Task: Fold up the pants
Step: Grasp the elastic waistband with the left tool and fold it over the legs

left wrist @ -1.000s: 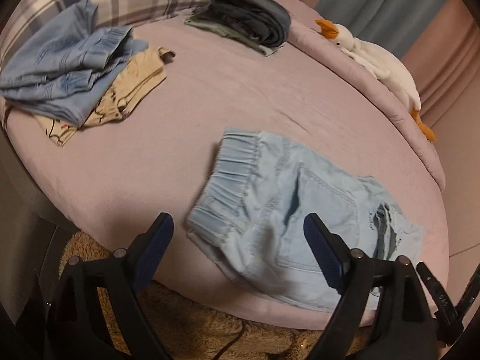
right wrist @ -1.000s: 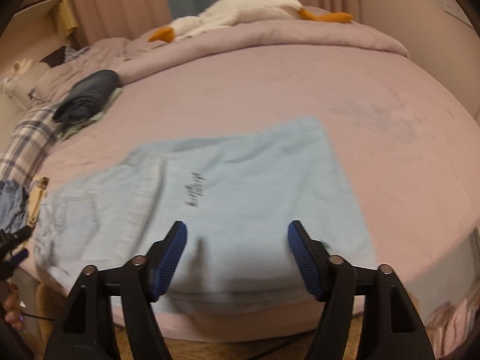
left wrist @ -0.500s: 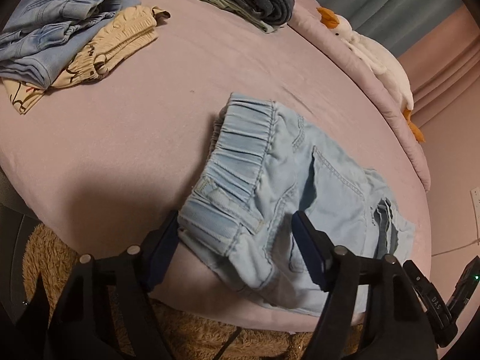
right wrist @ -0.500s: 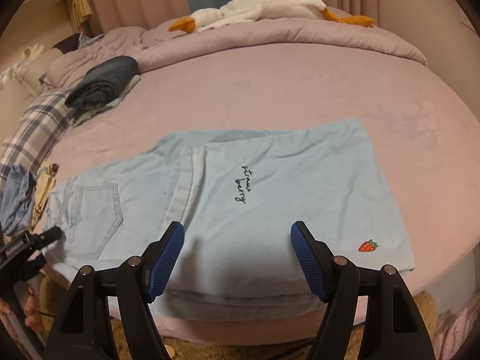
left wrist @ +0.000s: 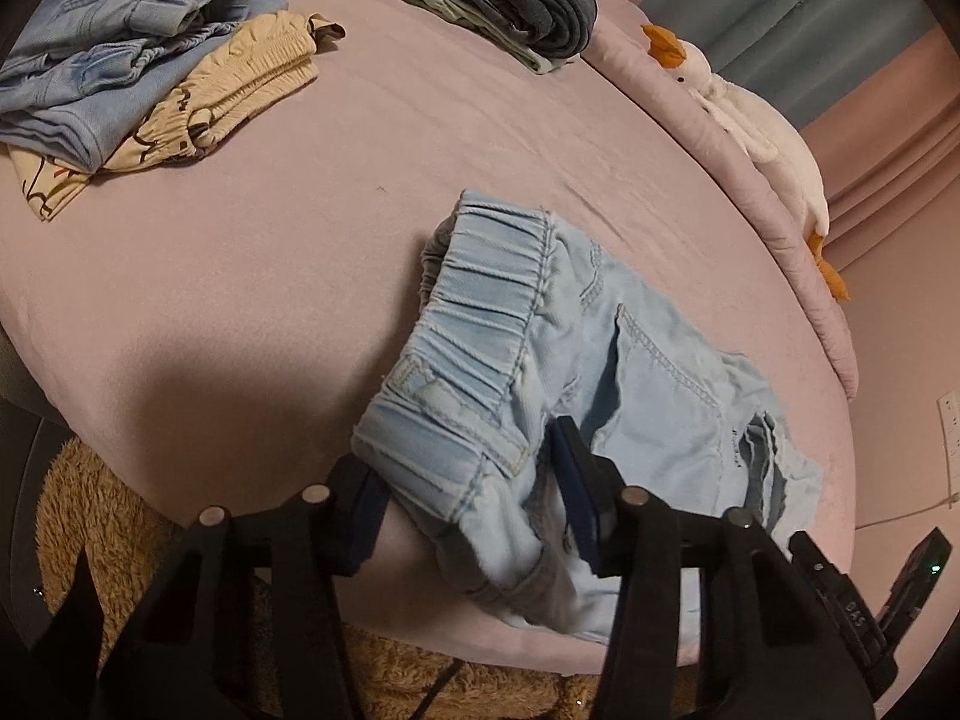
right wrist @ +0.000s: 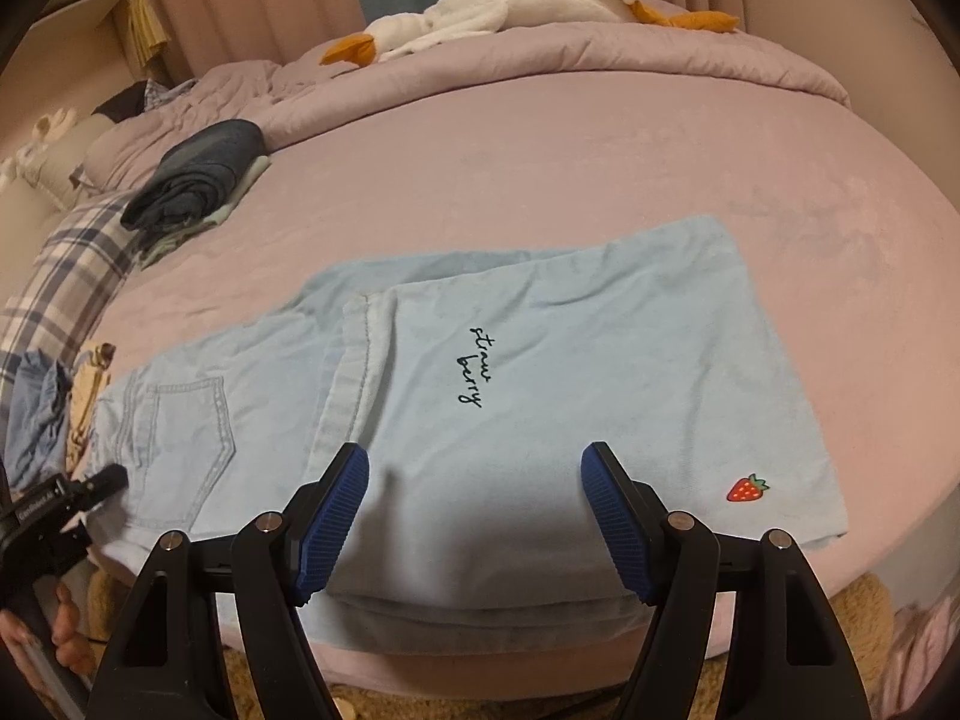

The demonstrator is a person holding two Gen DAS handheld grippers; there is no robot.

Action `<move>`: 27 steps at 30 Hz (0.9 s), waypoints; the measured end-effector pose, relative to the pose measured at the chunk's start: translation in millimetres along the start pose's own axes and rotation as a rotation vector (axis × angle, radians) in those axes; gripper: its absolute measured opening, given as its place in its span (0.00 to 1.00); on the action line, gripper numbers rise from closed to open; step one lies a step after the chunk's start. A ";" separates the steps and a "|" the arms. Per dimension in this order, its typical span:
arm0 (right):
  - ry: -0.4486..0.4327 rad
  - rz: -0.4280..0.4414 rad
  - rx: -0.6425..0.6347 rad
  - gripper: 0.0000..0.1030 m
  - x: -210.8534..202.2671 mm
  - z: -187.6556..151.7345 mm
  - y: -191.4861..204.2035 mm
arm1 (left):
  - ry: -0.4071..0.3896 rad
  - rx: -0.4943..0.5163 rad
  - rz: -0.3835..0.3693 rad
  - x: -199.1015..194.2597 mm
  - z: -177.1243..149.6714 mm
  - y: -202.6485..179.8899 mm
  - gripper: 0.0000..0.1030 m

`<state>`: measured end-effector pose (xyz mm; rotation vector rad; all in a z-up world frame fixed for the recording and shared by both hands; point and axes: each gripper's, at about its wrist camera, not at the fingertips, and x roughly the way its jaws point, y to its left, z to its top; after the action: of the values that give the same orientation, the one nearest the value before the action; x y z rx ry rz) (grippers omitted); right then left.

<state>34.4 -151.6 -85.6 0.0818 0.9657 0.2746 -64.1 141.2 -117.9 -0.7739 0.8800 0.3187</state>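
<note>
The step in hand looks like the grasp that opens the next fold: the light-blue pants (left wrist: 576,360) lie flat on the pink bed (left wrist: 240,276), along its near edge, already doubled leg over leg, with the gathered waistband (left wrist: 480,312) at the left end and the hem end with its small strawberry patch (right wrist: 747,487) at the right. Starting at the left, the left gripper (left wrist: 468,501) comes in low from beyond the bed's edge, and its jaws stand parted with the near corner of the waistband lying between them; one blue pad (left wrist: 573,480) seems to touch the denim, but the cloth is not pinched. The next move probably calls for closing there on all layers of the corner, since a shallow bite could catch only the top one. To the right, the right gripper (right wrist: 474,516) hangs over the near edge of the folded legs, jaws spread wide and empty, angled slightly downward toward the cloth, with its shadow on the fabric between them. It would likely need to lower and pinch the near edge or hem corner before both ends can be carried across together.
</note>
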 end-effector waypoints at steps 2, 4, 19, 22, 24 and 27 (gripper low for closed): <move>0.003 0.004 0.001 0.71 0.8 1.0 1.2 | -0.018 0.045 -0.007 -1.5 0.9 -3.3 0.46; 0.010 0.017 0.005 0.71 4.5 4.9 2.9 | 0.000 0.077 -0.001 6.8 2.4 -3.1 0.47; 0.027 0.053 0.033 0.71 13.6 7.2 2.7 | 0.014 -0.027 -0.029 2.5 11.2 -2.4 0.35; 0.025 0.061 0.053 0.71 10.4 6.3 -7.4 | -0.039 0.012 -0.016 -15.9 8.3 -20.2 0.33; 0.015 0.064 0.073 0.71 6.3 5.7 -16.2 | -0.077 0.066 -0.034 -33.1 7.2 -40.6 0.32; -0.004 0.074 0.111 0.71 0.1 6.3 -28.0 | -0.107 0.144 -0.110 -54.9 7.8 -72.8 0.31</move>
<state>45.0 -178.2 -87.3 0.2195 0.9745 0.2885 -53.5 99.5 -37.1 -0.6634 0.7480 0.1952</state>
